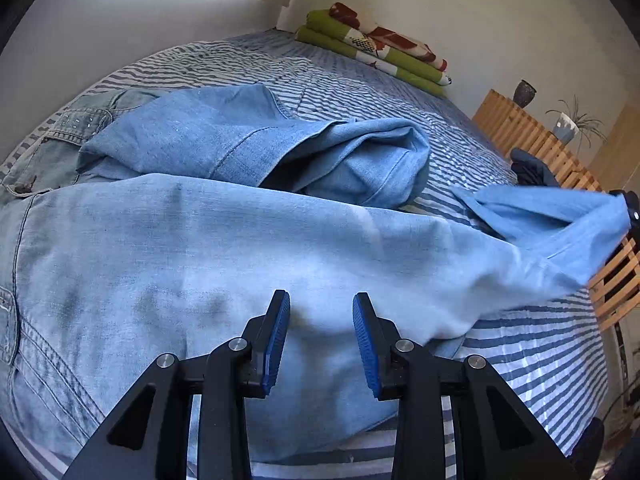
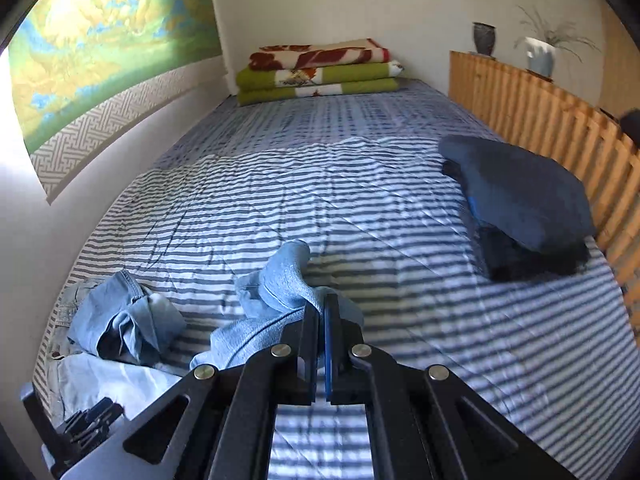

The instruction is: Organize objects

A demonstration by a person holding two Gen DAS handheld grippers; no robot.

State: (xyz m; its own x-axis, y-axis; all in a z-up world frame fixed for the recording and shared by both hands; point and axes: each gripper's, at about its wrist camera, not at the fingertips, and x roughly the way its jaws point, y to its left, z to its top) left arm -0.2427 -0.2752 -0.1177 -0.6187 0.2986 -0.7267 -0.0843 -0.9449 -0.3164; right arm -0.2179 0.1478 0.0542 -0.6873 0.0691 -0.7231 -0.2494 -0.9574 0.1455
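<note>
Jeans (image 1: 224, 248): light blue jeans lie spread across the striped bed (image 2: 360, 184). They are the thing to tidy up.
Where the jeans are: the big leg lies right under and in front of the left gripper (image 1: 321, 312). The other leg is bunched up farther ahead of it.
Left gripper: its two blue pads (image 1: 276, 340) stand apart, with the cloth right beneath them. I cannot tell if the pads touch it. They do not pinch it.
Why it waits there: I think it sits over the leg to keep that part down while the other end gets pulled.
Right gripper (image 2: 322, 312): its jaws are pressed together, and the end of a jeans leg (image 2: 288, 280) is caught between them. The cloth puffs up just ahead of the tips.
Why it holds the end: I think pulling the end out makes the leg long and flat, so it can be folded.
Same grip from the left side: far off to the right of the left gripper, the leg end is lifted and stretched toward a dark shape at the picture's edge.
Dark folded clothes (image 2: 524, 204): a neat pile sits ahead and to the right of the right gripper, next to the wooden slats (image 2: 536, 108). It looks like the done pile.
Blankets (image 2: 320, 72): folded green, red and cream ones are stacked far ahead, by the wall.
Writing: I see no words or labels to read. The jeans only show seams and some tiny shiny dots near the waist.
</note>
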